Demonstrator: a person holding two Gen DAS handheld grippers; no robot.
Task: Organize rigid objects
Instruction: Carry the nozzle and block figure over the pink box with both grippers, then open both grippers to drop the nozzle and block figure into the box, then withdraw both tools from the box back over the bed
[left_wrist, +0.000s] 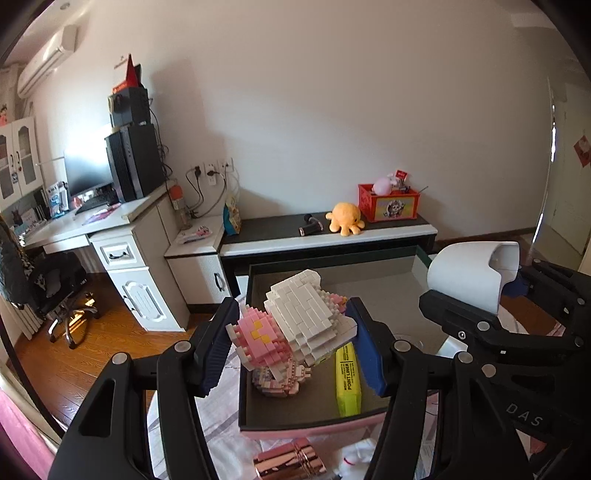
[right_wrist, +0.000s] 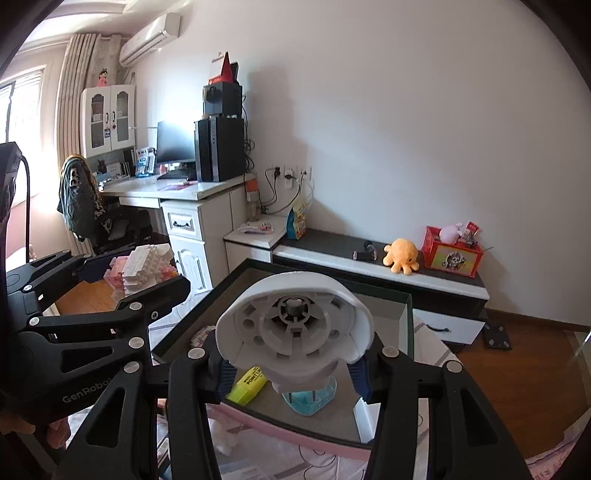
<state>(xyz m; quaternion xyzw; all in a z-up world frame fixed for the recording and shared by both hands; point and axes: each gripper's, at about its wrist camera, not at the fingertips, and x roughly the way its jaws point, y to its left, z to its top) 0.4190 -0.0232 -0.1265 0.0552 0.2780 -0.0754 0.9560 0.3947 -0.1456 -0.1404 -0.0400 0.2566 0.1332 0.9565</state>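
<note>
Both claws loaded, both over the open box (left_wrist: 314, 419). Left gripper (left_wrist: 295, 341) is clenched on the pink-and-white brick-built figure (left_wrist: 295, 325), pads pressing its two sides; the figure sits tilted in the jaws, white block on top, its lower end hanging over the box's near left corner. Right gripper (right_wrist: 291, 369) is clamped on a white plastic dispenser (right_wrist: 295, 325) — looks like a tape or roll holder, hub facing the camera, can't name it more closely — held above the box's middle to right part. The key relation: the box floor lies straight below and slightly ahead of both claws, long axis running away from the cameras, so each drop should be a short descent, not a reach. Left load is nearer the near-left corner, right load nearer the centre. Contents so far: a yellow highlighter (left_wrist: 348, 380) lying lengthwise on the dark floor, just right of the figure, and under the dispenser something translucent blue (right_wrist: 310, 400), unclear what. In my judgement the figure needs to land left of the highlighter to avoid stacking. A rose-gold cylinder (left_wrist: 290, 461) lies outside the box, in front of its near wall, not yet packed.
</note>
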